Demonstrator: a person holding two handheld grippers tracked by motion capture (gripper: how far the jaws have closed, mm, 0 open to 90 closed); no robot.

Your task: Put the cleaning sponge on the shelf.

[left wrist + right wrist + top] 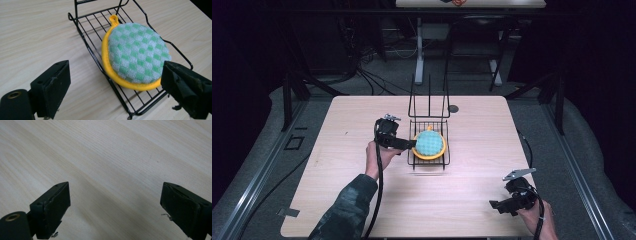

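Lying released in the wire rack (87, 42), pot holder (136, 53) placed just ahead of spread left gripper (115, 87); right gripper (115, 207) spread too, idle.

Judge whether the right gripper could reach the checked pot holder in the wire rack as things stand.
Probably yes. The right gripper is open over bare table, and nothing lies between it and the pot holder in the wire rack; the left gripper crowds the far side.

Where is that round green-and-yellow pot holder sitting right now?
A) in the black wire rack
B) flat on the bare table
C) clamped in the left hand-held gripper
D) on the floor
A: the pot holder lies on the bars of the wire rack, and the left hand-held gripper stands open in front of it.
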